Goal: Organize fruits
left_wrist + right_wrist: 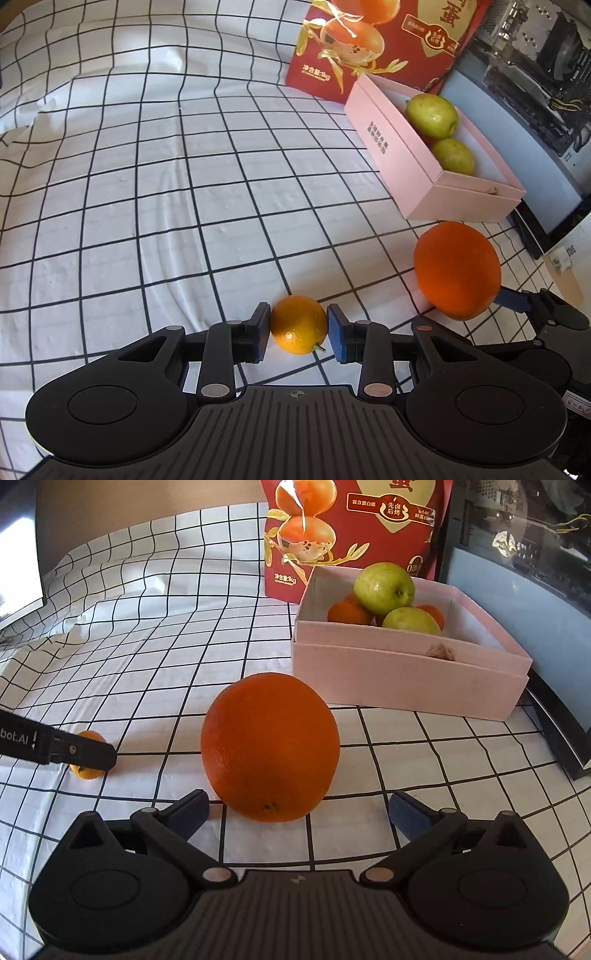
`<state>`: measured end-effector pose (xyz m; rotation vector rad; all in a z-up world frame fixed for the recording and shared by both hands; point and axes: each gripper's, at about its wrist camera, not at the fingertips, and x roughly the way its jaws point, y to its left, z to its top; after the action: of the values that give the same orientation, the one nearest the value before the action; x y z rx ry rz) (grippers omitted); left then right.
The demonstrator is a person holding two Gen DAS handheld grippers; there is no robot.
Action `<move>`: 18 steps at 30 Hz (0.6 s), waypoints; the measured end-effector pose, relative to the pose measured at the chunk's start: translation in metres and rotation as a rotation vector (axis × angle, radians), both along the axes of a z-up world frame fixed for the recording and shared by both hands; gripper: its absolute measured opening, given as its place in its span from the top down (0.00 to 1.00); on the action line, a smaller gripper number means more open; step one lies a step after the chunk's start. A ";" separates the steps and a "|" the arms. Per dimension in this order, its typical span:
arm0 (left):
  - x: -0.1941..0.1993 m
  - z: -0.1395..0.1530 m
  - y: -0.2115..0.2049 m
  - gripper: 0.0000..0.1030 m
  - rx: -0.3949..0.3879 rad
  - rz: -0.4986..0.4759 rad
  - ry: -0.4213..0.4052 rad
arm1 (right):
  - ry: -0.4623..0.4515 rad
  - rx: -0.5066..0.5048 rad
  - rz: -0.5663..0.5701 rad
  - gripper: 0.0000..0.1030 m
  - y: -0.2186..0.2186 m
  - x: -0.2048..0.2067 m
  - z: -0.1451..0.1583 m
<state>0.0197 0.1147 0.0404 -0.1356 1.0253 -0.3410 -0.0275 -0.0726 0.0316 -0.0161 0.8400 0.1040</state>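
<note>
My left gripper (pixel 299 330) is shut on a small orange (pixel 299 325), its blue pads pressing both sides just above the checked cloth. From the right wrist view, one of its fingers (pixel 85 753) covers most of that small orange (pixel 88 772). A big orange (pixel 269 746) rests on the cloth between the spread fingers of my right gripper (pixel 299 810), which is open and not touching it. In the left wrist view the big orange (pixel 457 269) lies at the right. The pink box (pixel 388 679) behind holds green fruits (pixel 384 587) and small oranges (pixel 349 613).
A red snack bag (pixel 351 535) stands upright behind the pink box (pixel 424 177). A dark computer case (pixel 535 74) lines the right side, close to the box. The white cloth with black grid lines (pixel 147 184) is wrinkled at the far left.
</note>
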 end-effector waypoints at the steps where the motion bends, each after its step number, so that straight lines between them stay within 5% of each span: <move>1: 0.000 0.000 -0.001 0.63 -0.002 -0.002 0.001 | 0.003 0.000 0.006 0.00 0.000 0.000 0.000; 18: -0.010 -0.002 0.009 0.63 -0.055 0.023 0.019 | -0.044 -0.056 0.052 0.08 0.005 0.020 0.024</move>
<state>0.0092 0.1236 0.0384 -0.1997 1.0331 -0.3479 -0.0078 -0.0676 0.0558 -0.0923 0.7991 0.1285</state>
